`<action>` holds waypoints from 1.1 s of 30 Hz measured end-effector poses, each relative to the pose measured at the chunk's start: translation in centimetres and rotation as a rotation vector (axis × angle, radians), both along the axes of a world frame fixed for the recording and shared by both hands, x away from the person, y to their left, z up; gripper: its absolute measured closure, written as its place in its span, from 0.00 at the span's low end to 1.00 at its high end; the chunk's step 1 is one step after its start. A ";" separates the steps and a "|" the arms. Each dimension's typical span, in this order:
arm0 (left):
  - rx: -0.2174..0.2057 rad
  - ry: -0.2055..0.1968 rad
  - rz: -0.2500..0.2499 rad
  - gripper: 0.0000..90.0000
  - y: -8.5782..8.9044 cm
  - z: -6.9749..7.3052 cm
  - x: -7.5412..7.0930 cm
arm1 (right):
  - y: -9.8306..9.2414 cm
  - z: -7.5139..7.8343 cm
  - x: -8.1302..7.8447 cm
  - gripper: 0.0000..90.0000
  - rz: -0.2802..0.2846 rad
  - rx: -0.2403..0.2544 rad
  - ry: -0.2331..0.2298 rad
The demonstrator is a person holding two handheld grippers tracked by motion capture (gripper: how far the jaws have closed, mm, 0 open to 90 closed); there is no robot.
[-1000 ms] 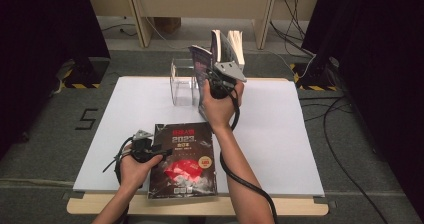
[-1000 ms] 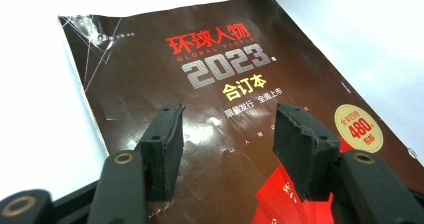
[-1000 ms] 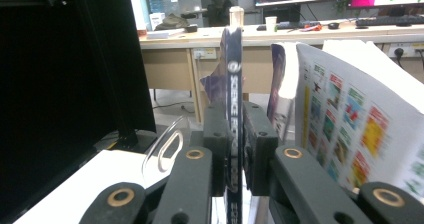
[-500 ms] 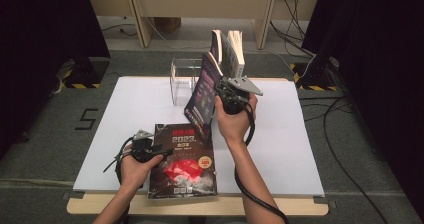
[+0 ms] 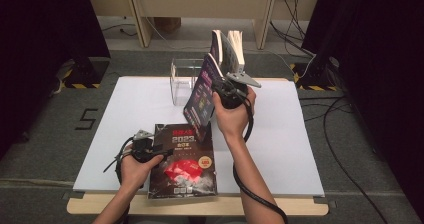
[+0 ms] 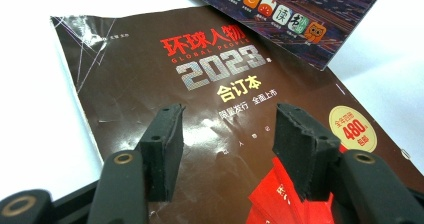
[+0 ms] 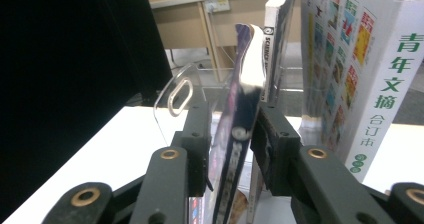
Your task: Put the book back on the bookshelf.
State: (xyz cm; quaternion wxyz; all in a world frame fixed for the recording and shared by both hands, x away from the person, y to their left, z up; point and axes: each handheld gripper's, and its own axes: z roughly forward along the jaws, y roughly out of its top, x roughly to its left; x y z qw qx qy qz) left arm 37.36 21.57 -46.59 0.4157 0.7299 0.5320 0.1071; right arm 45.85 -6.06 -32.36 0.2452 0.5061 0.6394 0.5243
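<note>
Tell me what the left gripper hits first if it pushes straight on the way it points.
Most likely the dark magazine lying flat on the table: the left gripper, jaws apart, aims down at its cover. How near it hangs is hard to judge.

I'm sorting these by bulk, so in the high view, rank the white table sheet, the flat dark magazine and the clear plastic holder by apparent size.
1. White table sheet
2. Flat dark magazine
3. Clear plastic holder, partly hidden behind the leaning magazine

Dark brown magazine point(image 5: 185, 161) with red print; purple magazine point(image 5: 200, 96) with coloured icons.
</note>
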 end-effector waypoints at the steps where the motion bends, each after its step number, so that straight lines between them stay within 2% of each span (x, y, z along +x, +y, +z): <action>1: 0.000 0.000 0.000 0.50 0.0 0.0 0.0 | 0.0 0.0 0.1 0.78 0.001 0.002 -0.003; 5: 0.002 0.000 -0.001 0.50 0.0 0.0 0.0 | -0.1 0.3 0.6 0.79 -0.007 0.012 0.028; 10: -0.002 -0.002 0.001 0.50 -0.1 0.0 0.0 | -0.2 0.7 1.2 0.90 -0.020 0.006 0.081; 14: -0.004 -0.004 0.000 0.50 -0.1 0.0 0.0 | -0.3 0.9 1.2 0.93 -0.006 0.029 0.106; 19: -0.007 -0.011 -0.004 0.50 -0.1 0.1 0.0 | 0.1 1.2 0.7 0.93 -0.002 0.043 0.073; 25: -0.011 -0.014 -0.001 0.50 -0.1 0.0 0.1 | 0.6 1.6 0.0 0.94 0.015 0.041 -0.005; 26: -0.010 -0.014 -0.002 0.50 -0.1 0.1 0.0 | 0.7 1.7 -0.1 0.94 0.015 0.050 -0.002; 33: -0.006 -0.014 -0.005 0.50 0.0 0.0 0.1 | 0.9 2.4 -0.1 0.94 -0.001 0.049 -0.064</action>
